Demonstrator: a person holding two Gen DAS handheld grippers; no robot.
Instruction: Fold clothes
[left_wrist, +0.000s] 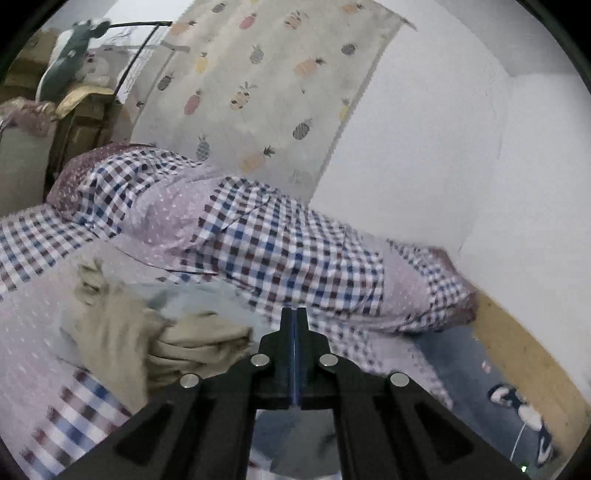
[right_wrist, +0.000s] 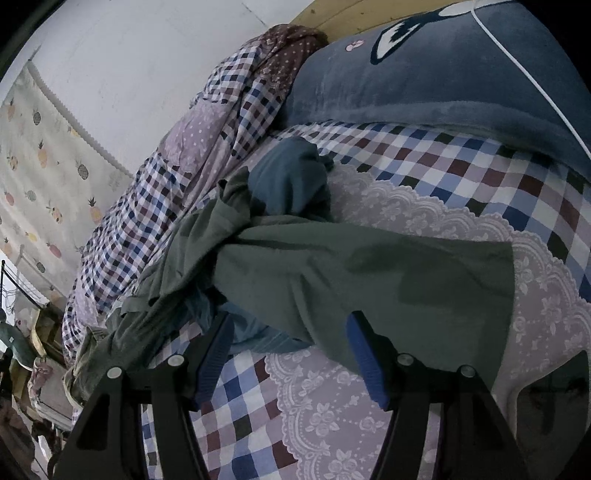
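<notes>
checked bed cover (right_wrist: 424, 155) – white wall (left_wrist: 424, 147) | left hand-held gripper (left_wrist: 294, 314) closed, empty | right hand-held gripper (right_wrist: 291, 325) wide apart

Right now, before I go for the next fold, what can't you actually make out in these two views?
- Left wrist view: the beige garment is motion-blurred; its type and fold state are unclear.
- Left wrist view: whether the shut left gripper pinches any cloth is unclear.
- Right wrist view: the green garment bunches over a blue garment, hiding most of it.
- Right wrist view: the open right gripper covers the green garment's near edge.
</notes>
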